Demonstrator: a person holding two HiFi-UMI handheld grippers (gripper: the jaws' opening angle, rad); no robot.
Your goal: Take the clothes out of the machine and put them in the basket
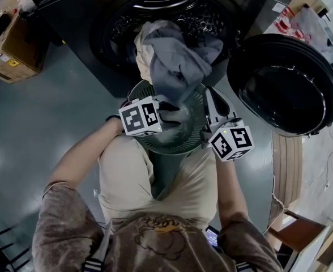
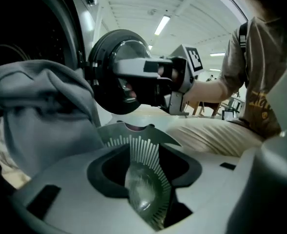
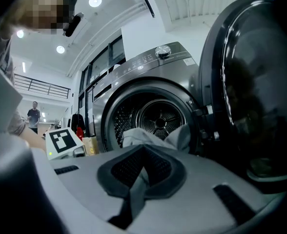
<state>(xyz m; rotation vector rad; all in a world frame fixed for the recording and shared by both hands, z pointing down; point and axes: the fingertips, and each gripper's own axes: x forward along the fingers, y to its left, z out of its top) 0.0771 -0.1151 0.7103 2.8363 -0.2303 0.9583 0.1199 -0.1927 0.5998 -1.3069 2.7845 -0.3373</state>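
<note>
**Clothes spill from drum over basket**

The clothes (image 1: 175, 58) form a soft, creased heap with grey cloth on top and a cream piece at its left edge. They hang out of the mouth of the machine (image 1: 81, 16) and down over the basket (image 1: 172, 149). The basket is round, dull grey-green plastic with thin upright slats in its wall. It stands just on the near side of the machine, against the person's beige trousers (image 1: 127, 174). The machine is dark and glossy, and its drum (image 1: 203, 18) is metal dotted with small holes. The round door (image 1: 285, 86) stands swung open at the right, a deep, shiny black bowl. The floor (image 1: 36, 123) is smooth grey and reflects the lights.

The left gripper (image 1: 165, 113) reaches over the basket from the left. Its fingers are spread, with only the basket's slats showing in the gap and the grey cloth lying just to their left. The right gripper (image 1: 208, 98) sits at the basket's right rim, its fingers pinching a narrow fold of the grey cloth.

The heap hides much of the drum and the basket's far rim. Beyond the grey and the cream, the number of garments cannot be told. The inside of the basket is dim. A cardboard box (image 1: 13, 47) is cut off at the far left.

Counted: one machine, one door, one basket, one box, and two grippers, each with one marker cube (image 1: 139, 118).
</note>
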